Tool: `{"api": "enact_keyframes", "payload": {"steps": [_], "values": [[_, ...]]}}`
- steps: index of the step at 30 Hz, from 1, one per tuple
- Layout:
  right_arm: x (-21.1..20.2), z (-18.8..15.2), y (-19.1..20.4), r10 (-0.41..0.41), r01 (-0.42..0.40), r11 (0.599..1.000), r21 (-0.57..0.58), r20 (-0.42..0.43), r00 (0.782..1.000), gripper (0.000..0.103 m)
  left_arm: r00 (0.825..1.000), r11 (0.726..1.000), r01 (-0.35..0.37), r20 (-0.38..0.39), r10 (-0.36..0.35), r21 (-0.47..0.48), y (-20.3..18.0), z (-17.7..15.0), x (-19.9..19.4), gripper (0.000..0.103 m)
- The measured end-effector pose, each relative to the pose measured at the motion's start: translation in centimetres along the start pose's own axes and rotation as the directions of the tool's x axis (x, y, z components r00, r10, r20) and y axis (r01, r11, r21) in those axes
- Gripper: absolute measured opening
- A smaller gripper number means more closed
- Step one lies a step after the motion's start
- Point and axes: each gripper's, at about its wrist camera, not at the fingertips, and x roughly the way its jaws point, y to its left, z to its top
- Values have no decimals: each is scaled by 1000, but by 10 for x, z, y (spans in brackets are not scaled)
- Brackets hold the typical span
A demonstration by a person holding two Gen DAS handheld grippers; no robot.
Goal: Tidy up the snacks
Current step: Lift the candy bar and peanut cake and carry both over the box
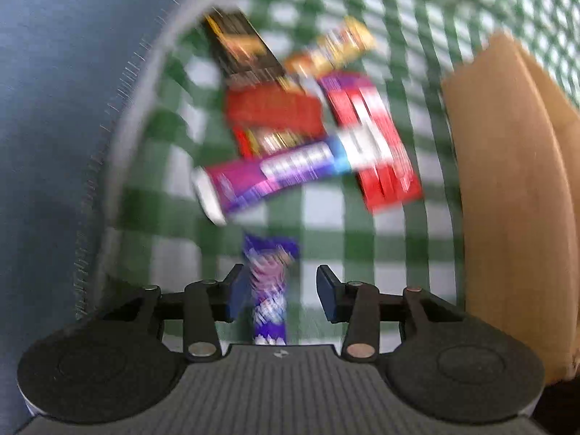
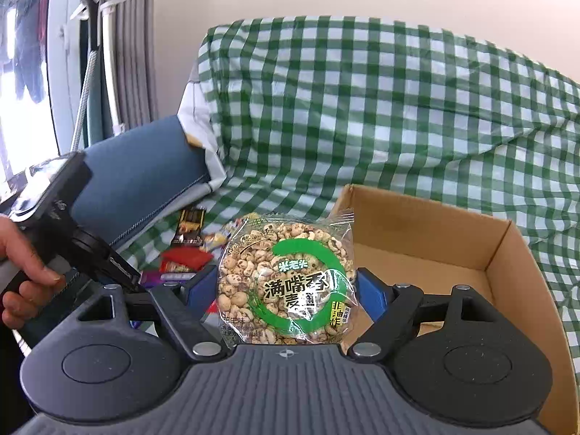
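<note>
Snacks first: my right tool (image 2: pixel 286 286) pinches a round clear pack of puffed grain rings (image 2: pixel 286 279) upright between its blue pads, with the open cardboard box (image 2: pixel 427 239) just behind at two o'clock. My left tool (image 1: pixel 279 290) stands spread, a blurred purple wrapper (image 1: pixel 270 290) between its pads, touching the left pad, clear of the right. Farther at twelve o'clock lie a purple tube (image 1: pixel 268 177), red packs (image 1: pixel 373 137), a black sachet (image 1: pixel 239 43) and a yellow one (image 1: pixel 333 50) on the green checked cloth (image 1: pixel 326 214). A hand (image 2: pixel 25 272) at nine o'clock grips the left tool's handle

Black linkage arms, blue fingers (image 2: pixel 368 299), silver pivot screws, ribbed grey housing
</note>
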Motion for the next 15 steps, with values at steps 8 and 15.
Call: {"api": "enact_keyframes", "payload": {"steps": [8,15], "values": [[1,1,0,13,-13,1000,-18,0,1000,82,993,993,-69,107,58,100,-16,-6,-13,16],[-6,4,-13,-33,33,999,16,18,999,82,962,997,-3,272,-20,84,-26,-6,-44,16]]}}
